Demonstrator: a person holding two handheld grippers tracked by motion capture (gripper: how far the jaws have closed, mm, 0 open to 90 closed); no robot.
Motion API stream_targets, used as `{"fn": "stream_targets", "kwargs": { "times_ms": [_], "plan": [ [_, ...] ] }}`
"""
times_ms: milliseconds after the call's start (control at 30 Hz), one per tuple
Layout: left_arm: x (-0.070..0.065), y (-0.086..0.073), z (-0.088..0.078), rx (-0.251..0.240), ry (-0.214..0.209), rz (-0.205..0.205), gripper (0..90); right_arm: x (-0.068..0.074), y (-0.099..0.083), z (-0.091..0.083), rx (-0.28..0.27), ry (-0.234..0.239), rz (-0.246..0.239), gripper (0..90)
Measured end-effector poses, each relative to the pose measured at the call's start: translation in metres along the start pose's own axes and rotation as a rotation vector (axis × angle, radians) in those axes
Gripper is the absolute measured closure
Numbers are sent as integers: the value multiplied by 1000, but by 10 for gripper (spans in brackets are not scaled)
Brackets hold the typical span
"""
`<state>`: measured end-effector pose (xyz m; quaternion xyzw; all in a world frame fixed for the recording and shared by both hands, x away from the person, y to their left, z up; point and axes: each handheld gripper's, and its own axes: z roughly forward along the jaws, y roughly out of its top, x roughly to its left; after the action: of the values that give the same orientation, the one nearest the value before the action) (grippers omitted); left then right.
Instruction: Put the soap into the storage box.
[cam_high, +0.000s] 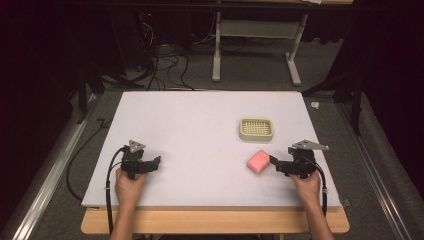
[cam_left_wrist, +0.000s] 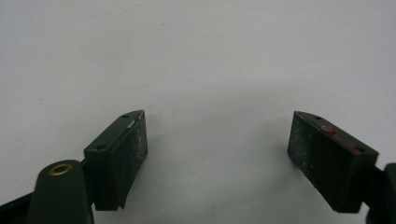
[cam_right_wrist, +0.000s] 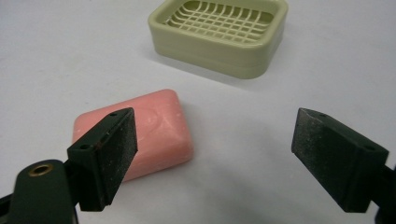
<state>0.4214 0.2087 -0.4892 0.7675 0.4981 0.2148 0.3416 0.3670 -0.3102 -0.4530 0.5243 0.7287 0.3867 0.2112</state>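
Currently left tongs (cam_high: 159, 161) sit released and idle on the white worktop (cam_high: 190, 130). Pink rectangular soap bar (cam_high: 258, 162) lies flat on the worktop, just beside the released right tongs (cam_high: 273, 162), near the beige gridded plastic soap dish (cam_high: 256, 129). We should shift the right tongs sideways to straddle the bar, then clamp its long sides squarely; it's likely slippery.

Your right gripper (cam_right_wrist: 215, 154) has matt black jaws whose pads (cam_right_wrist: 122, 144) look finely grained and scuffed with pale dust. The pink soap bar (cam_right_wrist: 154, 130) appears smooth and waxy with faint marbling. The soap dish (cam_right_wrist: 219, 35) looks like smooth, semi-matt pale green plastic. The table top (cam_high: 190, 130) is matt white; its front edge looks like light wood.
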Motion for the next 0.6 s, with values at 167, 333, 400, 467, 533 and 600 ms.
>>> {"fn": "stream_targets", "kwargs": {
  "times_ms": [167,333,400,467,533,600],
  "plan": [
    [0,0,0,0,0,0,206,7,-1,1,6,25,-25,139],
    [0,0,0,0,1,0,206,18,-1,2,4,58,-53,128],
    [0,0,0,0,1,1,206,22,0,4,9,66,-72,126],
    [0,0,0,-1,0,0,206,26,1,7,21,73,-82,125],
    [0,0,0,-1,0,0,206,29,1,9,23,75,-97,125],
    [0,0,0,-1,0,0,206,31,1,11,21,76,-107,125]
  ]
}}
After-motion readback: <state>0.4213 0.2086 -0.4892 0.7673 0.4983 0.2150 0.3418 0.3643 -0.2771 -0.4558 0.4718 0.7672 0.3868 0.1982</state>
